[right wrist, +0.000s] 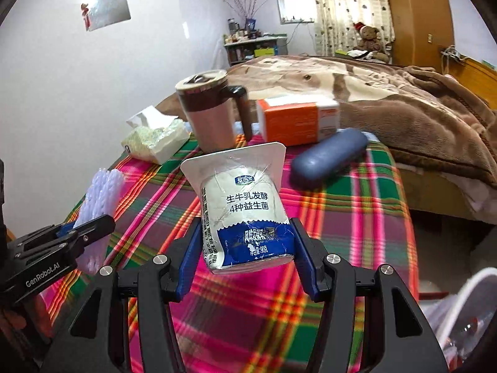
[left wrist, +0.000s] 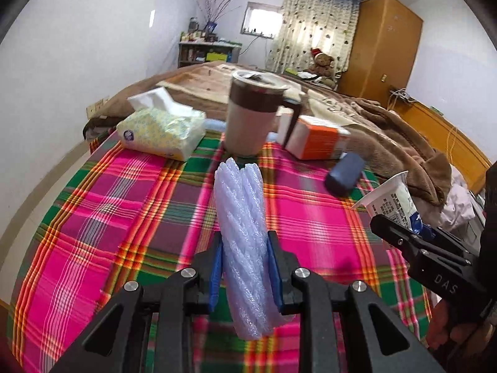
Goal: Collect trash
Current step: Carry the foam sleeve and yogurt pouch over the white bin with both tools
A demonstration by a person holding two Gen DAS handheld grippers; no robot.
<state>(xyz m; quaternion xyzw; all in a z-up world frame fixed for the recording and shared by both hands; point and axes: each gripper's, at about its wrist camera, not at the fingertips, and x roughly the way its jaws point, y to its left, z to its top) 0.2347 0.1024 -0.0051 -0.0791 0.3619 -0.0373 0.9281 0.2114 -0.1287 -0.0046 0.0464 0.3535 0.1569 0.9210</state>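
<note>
Trash, two items, both held above the desk (left wrist: pixel 93 211).
Desk: covered in pink, green and orange plaid cloth; a bed with a brown blanket (right wrist: pixel 388 99) lies beyond its far edge and right edge.
Foam sleeve (left wrist: pixel 240 217): pale lilac-white ribbed netting, long and tube-shaped. Clamped between the blue-padded fingers (left wrist: pixel 216 276) of the left gripper (left wrist: pixel 245 248), sticking out forward past them, over the middle of the desk.
Yogurt cup (right wrist: pixel 245 214): white with blue band and printed lettering, wide rim pointing away from the camera. Clamped at its lower half by the right gripper (right wrist: pixel 247 245), fingers (right wrist: pixel 304 258) pressing both sides, over the right part of the desk.
Mug (left wrist: pixel 248 115): lidded, beige with brown band and handle, upright at the far edge, centre.
Tissue pack (left wrist: pixel 161 130): yellow-patterned, far left corner, a sheet sticking up.
Box (left wrist: pixel 313 141): orange and white, lying at the far edge just right of the mug.
Case (right wrist: pixel 329 158): dark blue, oblong, lying near the far right corner, in front of the box.
</note>
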